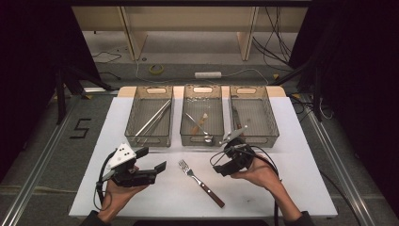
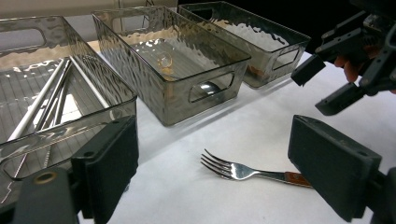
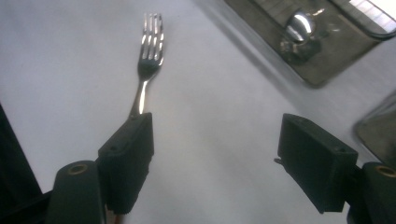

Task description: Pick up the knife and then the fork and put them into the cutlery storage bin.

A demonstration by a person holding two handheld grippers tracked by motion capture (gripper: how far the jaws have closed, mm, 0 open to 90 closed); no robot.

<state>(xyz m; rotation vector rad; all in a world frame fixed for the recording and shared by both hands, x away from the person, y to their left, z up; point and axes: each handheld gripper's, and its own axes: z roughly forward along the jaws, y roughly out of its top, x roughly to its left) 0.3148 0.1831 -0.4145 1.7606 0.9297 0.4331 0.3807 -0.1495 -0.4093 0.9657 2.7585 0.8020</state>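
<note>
Between both open grippers, fork [image 1: 201, 182] lies on table [image 1: 291, 188].

The fork [image 1: 201, 182] has a polished, mirror-bright metal head and neck and a brown handle that looks like wood. The 3 bins [image 2: 173, 70] are smoky clear plastic with a rippled, glossy wall. The surface [image 1: 291, 188] is covered in smooth, matt white sheet. Both tools, left tool [image 1: 151, 162] and right tool [image 1: 229, 155], carry matt black plastic jaws; the left one bears a pale grey plate.
</note>
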